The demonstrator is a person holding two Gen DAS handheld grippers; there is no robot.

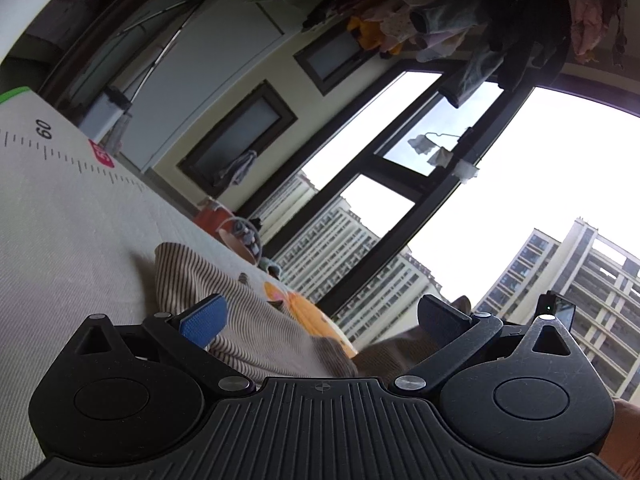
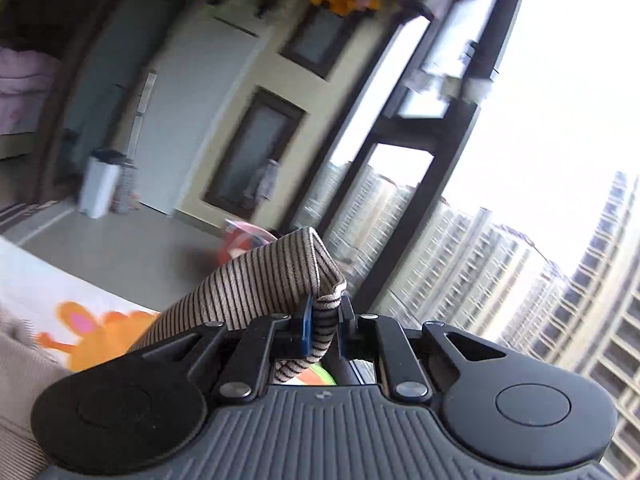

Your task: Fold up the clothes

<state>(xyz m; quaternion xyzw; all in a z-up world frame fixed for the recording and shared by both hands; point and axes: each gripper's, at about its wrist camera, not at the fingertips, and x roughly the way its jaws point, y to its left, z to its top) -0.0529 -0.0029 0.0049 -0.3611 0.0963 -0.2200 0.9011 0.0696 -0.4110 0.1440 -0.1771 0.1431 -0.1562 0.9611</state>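
The right tool (image 2: 325, 320) is clamped on the striped garment (image 2: 256, 284), lifting a fold, while the left tool (image 1: 320, 316) gapes empty; next, carry it across and lay it flat.

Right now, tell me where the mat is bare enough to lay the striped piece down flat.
Free: the broad stretch of mat between its ruler markings and the striped garment. Crowded: the mat's far edge by the window, where an orange container and small things stand. Past the garment lies an orange print. The right gripper is clamped on the striped cloth; the left gripper is open.
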